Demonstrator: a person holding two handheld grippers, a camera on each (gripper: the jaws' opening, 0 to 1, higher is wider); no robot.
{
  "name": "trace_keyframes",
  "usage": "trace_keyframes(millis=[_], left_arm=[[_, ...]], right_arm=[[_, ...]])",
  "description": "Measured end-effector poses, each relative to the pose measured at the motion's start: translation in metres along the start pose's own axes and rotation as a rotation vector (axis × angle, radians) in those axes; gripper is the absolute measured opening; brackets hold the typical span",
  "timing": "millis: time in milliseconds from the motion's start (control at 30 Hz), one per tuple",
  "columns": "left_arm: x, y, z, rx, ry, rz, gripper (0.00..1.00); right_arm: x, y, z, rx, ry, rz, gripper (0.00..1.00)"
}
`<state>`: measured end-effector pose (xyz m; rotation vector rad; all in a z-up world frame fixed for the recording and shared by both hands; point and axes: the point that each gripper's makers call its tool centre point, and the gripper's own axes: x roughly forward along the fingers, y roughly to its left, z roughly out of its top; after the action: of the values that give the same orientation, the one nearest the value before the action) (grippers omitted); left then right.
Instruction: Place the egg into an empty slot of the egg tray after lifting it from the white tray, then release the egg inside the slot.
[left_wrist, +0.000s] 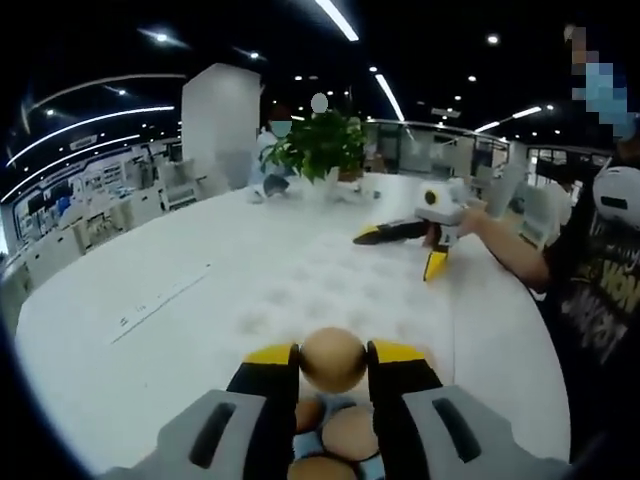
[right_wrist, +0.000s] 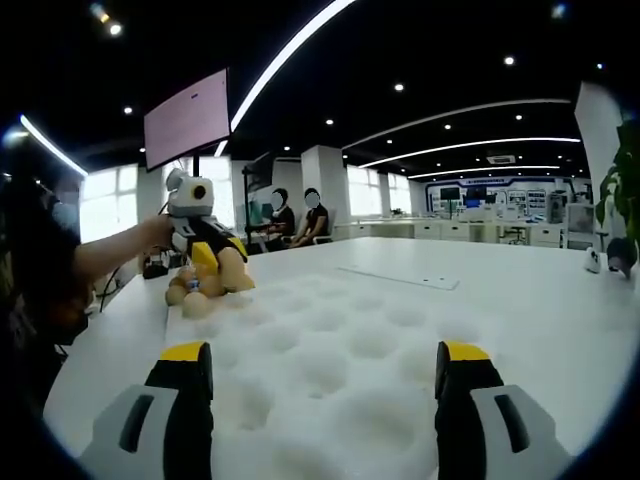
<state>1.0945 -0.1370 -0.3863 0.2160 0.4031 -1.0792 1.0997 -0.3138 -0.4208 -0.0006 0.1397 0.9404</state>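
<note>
A brown egg (left_wrist: 332, 360) sits clamped between the yellow-tipped jaws of my left gripper (left_wrist: 332, 356), which is shut on it. Just under the egg lie several more brown eggs (left_wrist: 350, 432). Beyond it stretches the white egg tray (left_wrist: 330, 285) with rows of empty round slots. My right gripper (left_wrist: 395, 258) hovers over the tray's far side, jaws spread. In the right gripper view my right gripper (right_wrist: 325, 365) stands wide open above the egg tray (right_wrist: 340, 340), nothing between its jaws. My left gripper (right_wrist: 213, 262) is at the tray's far left corner, over the loose eggs (right_wrist: 186, 294).
A large white table (left_wrist: 120, 260) carries everything. A long paper sheet (left_wrist: 160, 300) lies on its left. A potted plant (left_wrist: 320, 145) stands at the far edge. A person's forearm (left_wrist: 510, 250) reaches in from the right. Seated people (right_wrist: 295, 215) and a screen (right_wrist: 185, 120) are beyond.
</note>
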Motion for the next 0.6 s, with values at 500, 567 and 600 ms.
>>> trace_keyframes(millis=[500,567,600], left_arm=[[-0.034,0.008,-0.001,-0.031,-0.053,0.094,0.27],[-0.037,0.008,-0.001,-0.036,-0.06,0.101,0.27],[-0.035,0.001,0.0,-0.036,-0.061,0.111,0.27]], right_arm=[[0.0,0.0,0.0,0.002,-0.006,0.002,0.96],[-0.001,0.0,0.0,0.002,-0.007,0.003,0.96],[-0.001,0.0,0.0,0.003,-0.007,0.003,0.96]])
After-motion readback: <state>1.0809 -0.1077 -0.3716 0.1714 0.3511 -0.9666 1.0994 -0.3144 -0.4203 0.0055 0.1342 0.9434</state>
